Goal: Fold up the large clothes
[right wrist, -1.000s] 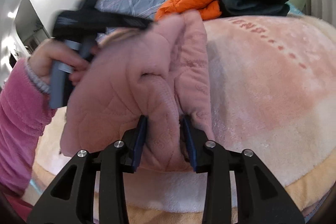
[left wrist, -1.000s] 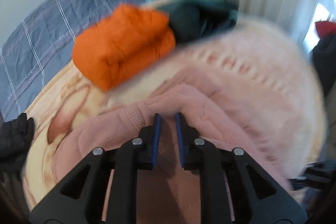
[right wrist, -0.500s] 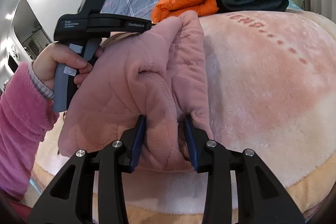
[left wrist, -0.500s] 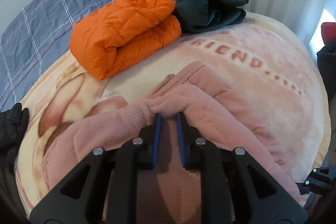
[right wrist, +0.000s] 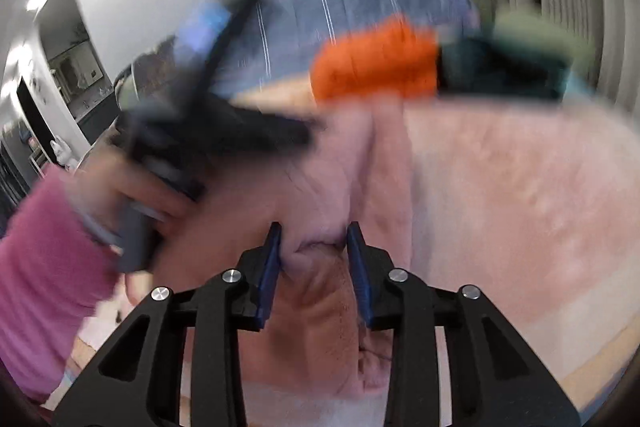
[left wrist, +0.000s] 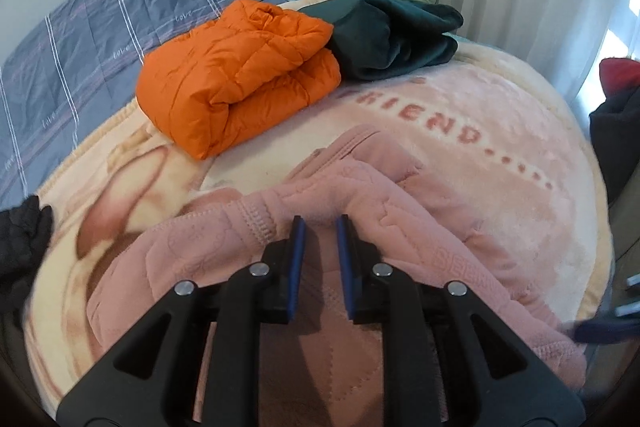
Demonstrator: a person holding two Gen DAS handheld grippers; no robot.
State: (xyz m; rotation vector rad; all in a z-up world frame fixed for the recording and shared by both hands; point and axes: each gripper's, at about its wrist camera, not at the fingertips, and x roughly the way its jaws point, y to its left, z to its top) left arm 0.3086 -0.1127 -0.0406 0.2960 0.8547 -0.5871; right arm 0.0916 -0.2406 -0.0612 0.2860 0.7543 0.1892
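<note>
Left tool (left wrist: 318, 223), right tool (right wrist: 314, 229) both pinching pink garment (left wrist: 400, 195); right view blurred, seemingly bunched between fingers.

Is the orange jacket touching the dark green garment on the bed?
Touching. The left wrist view shows the orange jacket pressed against the dark green garment, with no gap between them.

Left gripper (left wrist: 318, 227): seen from its own camera, the blue-padded fingers (left wrist: 297, 241) are held parallel with a narrow gap; pink fabric is pinched at the tips.
Left gripper, far view (right wrist: 224, 131): blurred in the right wrist camera; its black body is raised at the left.
Left hand (right wrist: 132, 191): wrapped around the grey handle; a pink sleeve covers the wrist.
Right gripper (right wrist: 316, 239): the fingers (right wrist: 272, 255) are set wider apart, with bunched pink fabric gripped between the pads.
</note>
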